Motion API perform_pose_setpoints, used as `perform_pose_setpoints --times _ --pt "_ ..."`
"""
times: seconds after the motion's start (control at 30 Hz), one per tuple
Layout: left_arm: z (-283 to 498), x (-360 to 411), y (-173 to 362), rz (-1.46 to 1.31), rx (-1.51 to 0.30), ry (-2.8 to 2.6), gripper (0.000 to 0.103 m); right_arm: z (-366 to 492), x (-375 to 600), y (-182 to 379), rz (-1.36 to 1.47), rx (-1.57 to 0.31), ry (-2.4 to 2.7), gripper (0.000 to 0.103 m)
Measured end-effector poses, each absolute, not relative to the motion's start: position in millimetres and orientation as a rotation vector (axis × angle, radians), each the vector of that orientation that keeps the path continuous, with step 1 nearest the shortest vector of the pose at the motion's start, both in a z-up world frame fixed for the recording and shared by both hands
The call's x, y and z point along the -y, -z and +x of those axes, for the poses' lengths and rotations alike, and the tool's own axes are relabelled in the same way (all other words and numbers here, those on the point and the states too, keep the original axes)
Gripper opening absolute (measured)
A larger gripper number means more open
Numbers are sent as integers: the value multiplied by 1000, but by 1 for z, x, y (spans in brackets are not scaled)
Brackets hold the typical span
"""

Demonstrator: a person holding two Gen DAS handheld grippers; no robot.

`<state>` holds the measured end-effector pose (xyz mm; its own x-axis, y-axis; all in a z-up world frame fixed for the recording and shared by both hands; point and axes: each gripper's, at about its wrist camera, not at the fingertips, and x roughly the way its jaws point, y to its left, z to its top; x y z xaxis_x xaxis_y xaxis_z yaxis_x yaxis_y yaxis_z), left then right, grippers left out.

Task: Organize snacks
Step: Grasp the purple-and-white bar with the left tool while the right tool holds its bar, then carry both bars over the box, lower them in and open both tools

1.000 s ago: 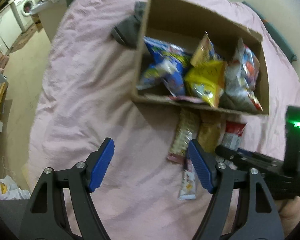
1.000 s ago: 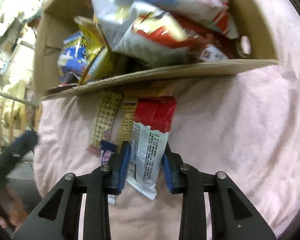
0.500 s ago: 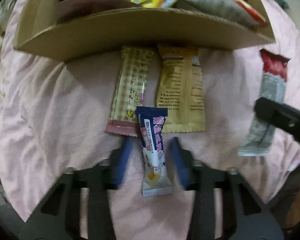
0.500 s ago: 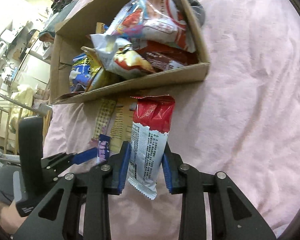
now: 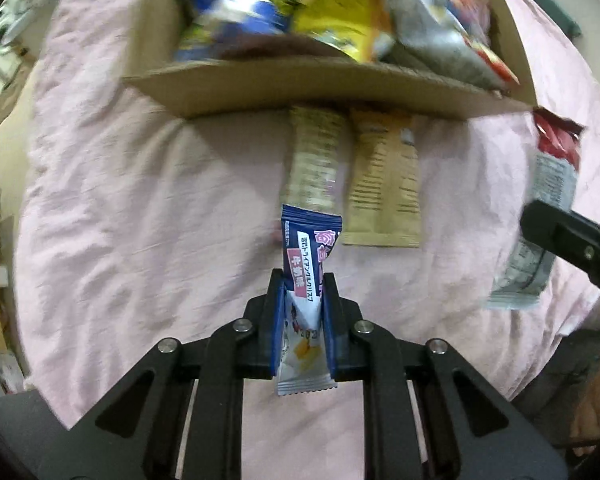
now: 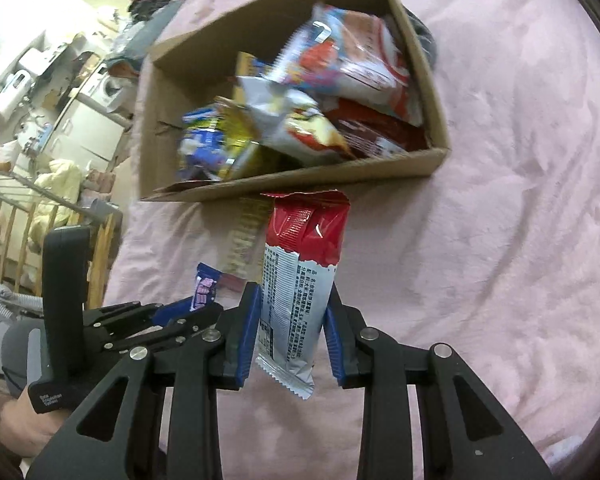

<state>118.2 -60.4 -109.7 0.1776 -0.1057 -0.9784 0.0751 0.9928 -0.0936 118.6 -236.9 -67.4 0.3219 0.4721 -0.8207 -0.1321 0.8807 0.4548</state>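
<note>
**Both grippers hold snack bars before the box**

The blue snack bar [image 5: 306,264] sits pinched in the left gripper [image 5: 302,280], whose jaws have just been closing, pointing steeply down at the pink bedspread [image 5: 140,220]. The right gripper [image 6: 294,300] clamps the red-and-silver bar [image 6: 300,268], raised, near the cardboard box [image 6: 300,180].
</note>
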Motion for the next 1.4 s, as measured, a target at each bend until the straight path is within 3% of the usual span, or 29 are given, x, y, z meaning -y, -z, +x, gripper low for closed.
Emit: perform_pose_setpoints --times 0.27,0.6,1.03,1.23,1.4 --pt "122 27 54 -149 -1244 78 14 115 234 42 306 -1100 -435 32" --pt "152 2 -25 -55 -995 72 14 132 231 -15 232 -920 -421 32" --pt "224 -1 -31 -100 -904 29 14 227 206 -37 236 -860 -460 32" --pt "242 5 -6 -101 -839 43 14 257 200 -12 314 -849 -488 32" --pt "253 7 8 -120 -891 83 14 275 191 20 354 -915 -483 32"
